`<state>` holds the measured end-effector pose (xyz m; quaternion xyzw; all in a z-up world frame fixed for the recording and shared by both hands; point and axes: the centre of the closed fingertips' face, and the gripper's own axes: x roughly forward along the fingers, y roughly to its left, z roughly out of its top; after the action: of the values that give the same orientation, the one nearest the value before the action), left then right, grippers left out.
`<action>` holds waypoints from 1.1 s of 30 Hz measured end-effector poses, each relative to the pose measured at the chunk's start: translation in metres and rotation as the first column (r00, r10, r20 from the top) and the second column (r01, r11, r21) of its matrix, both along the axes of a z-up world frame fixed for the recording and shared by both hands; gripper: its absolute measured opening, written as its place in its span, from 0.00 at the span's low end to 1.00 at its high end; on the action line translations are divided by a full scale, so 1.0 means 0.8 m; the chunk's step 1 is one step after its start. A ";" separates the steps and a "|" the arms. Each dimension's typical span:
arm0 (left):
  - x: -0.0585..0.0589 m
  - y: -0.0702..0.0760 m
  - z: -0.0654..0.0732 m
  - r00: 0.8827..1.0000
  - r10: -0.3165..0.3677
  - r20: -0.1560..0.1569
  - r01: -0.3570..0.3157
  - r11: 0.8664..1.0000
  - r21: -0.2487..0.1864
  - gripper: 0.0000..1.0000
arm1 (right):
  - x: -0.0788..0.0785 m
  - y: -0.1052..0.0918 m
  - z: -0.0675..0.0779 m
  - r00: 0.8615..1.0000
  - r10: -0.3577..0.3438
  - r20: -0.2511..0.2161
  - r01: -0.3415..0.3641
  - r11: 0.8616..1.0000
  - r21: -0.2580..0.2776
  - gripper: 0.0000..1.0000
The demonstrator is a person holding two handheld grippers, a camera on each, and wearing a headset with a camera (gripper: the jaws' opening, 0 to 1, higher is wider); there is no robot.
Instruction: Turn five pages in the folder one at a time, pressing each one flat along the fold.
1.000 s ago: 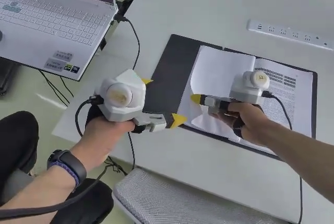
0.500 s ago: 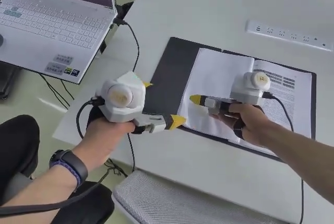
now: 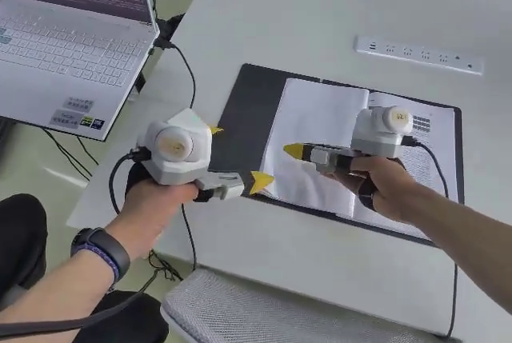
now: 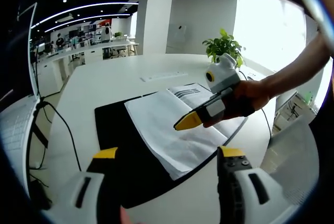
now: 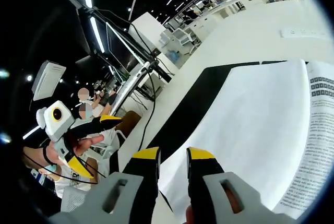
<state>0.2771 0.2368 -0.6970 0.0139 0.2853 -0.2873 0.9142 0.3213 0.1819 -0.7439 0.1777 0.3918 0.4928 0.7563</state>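
The folder [image 3: 248, 111] lies open at the table's [image 3: 320, 7] near edge. Its page [image 3: 312, 123] looks thin, limp and easily creased, so pinch a free corner lightly. The left gripper [image 3: 238, 156] gapes; the right gripper's [image 3: 294, 151] jaws sit together, empty.

An open silver laptop [image 3: 72, 55] sits at the far left, screen lit, overhanging the edge of the white surface [image 3: 304, 7]. A black cable [image 3: 189, 67] leaves its near corner, loops across the surface and drops off the edge. Well apart, along the far side, lies a white power strip [image 3: 418, 55]. A grey mesh chair seat [image 3: 264, 311] is tucked in below. Beyond the surface's end stands a potted plant [image 4: 223, 49], near a white pillar [image 4: 154, 18].
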 end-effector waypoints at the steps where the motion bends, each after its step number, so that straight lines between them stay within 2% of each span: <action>1: 0.002 -0.002 -0.001 1.000 -0.002 0.001 0.002 1.000 0.003 0.74 | 0.002 -0.008 0.003 1.000 -0.009 0.005 0.009 1.000 -0.001 0.20; 6: 0.017 -0.007 -0.005 1.000 0.004 0.004 -0.004 1.000 -0.006 0.72 | 0.010 -0.038 0.015 0.999 -0.034 0.038 0.034 0.999 -0.006 0.20; 11: 0.028 -0.021 -0.006 1.000 -0.013 0.011 0.014 1.000 -0.012 0.71 | 0.022 -0.065 0.024 0.996 -0.067 0.062 0.068 0.998 -0.008 0.20; 15: 0.033 -0.031 -0.008 0.999 -0.031 0.013 0.031 0.999 -0.015 0.69 | 0.027 -0.079 0.027 0.994 -0.078 0.074 0.080 0.997 -0.017 0.20; 19: 0.039 -0.042 -0.018 0.998 -0.055 0.005 0.055 0.998 -0.010 0.67 | 0.031 -0.093 0.034 0.991 -0.100 0.086 0.102 0.995 -0.013 0.20; 24: 0.045 -0.054 -0.038 0.997 -0.079 -0.017 0.079 0.997 0.001 0.64 | 0.033 -0.109 0.038 0.988 -0.115 0.099 0.117 0.993 -0.018 0.20; 28: 0.043 -0.063 -0.053 0.994 -0.099 -0.038 0.099 0.995 0.002 0.59 | 0.034 -0.122 0.037 0.987 -0.129 0.100 0.132 0.991 -0.024 0.20; 33: 0.034 -0.066 -0.088 0.991 -0.099 -0.093 0.101 0.995 0.013 0.56 | 0.034 -0.135 0.035 0.985 -0.145 0.093 0.148 0.989 -0.029 0.20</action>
<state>0.3042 0.1844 -0.7677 0.0230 0.3285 -0.3306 0.8845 0.3488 0.0739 -0.7161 0.1699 0.3515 0.4364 0.8106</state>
